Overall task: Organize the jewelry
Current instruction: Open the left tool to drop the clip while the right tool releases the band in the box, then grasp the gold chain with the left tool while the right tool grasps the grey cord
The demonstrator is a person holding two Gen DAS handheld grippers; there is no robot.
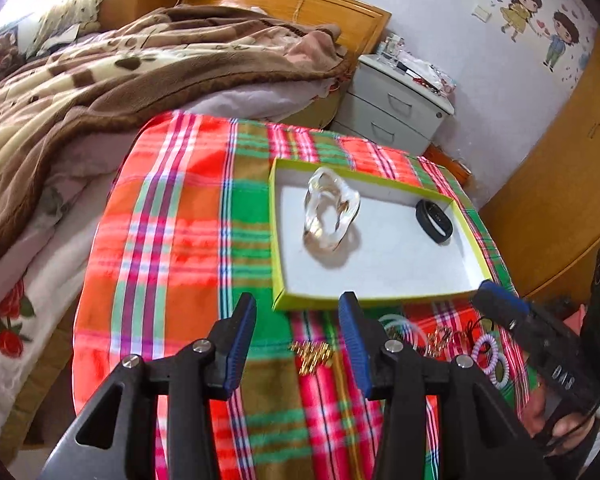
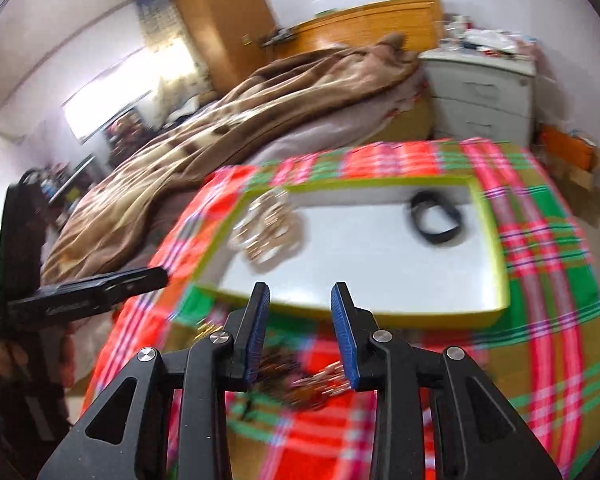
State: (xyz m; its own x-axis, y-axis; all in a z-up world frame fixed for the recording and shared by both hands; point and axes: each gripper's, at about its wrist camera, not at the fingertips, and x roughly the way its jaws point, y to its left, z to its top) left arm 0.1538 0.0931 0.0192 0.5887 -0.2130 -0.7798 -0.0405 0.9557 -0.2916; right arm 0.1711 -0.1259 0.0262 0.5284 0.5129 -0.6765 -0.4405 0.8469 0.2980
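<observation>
A shallow box with a lime-green rim [image 1: 278, 216] [image 2: 496, 240] sits on the plaid cloth. Inside lie clear bangles [image 1: 330, 210] [image 2: 266, 226] and a black band [image 1: 434, 222] [image 2: 436, 218]. On the cloth in front of the box lie a gold chain piece [image 1: 312, 356], more gold pieces [image 1: 440, 340] [image 2: 324, 380] and lilac spiral hair ties [image 1: 488, 354]. My left gripper [image 1: 298, 312] is open and empty above the cloth near the box's front edge. My right gripper [image 2: 300, 300] is open and empty above the gold pieces; it also shows in the left wrist view [image 1: 500, 300].
The plaid cloth [image 1: 172, 240] covers a small table beside a bed with a brown blanket [image 1: 100, 80]. A white nightstand [image 1: 396, 108] stands behind the table and a wooden cabinet [image 1: 560, 184] to the right. The right wrist view is motion-blurred.
</observation>
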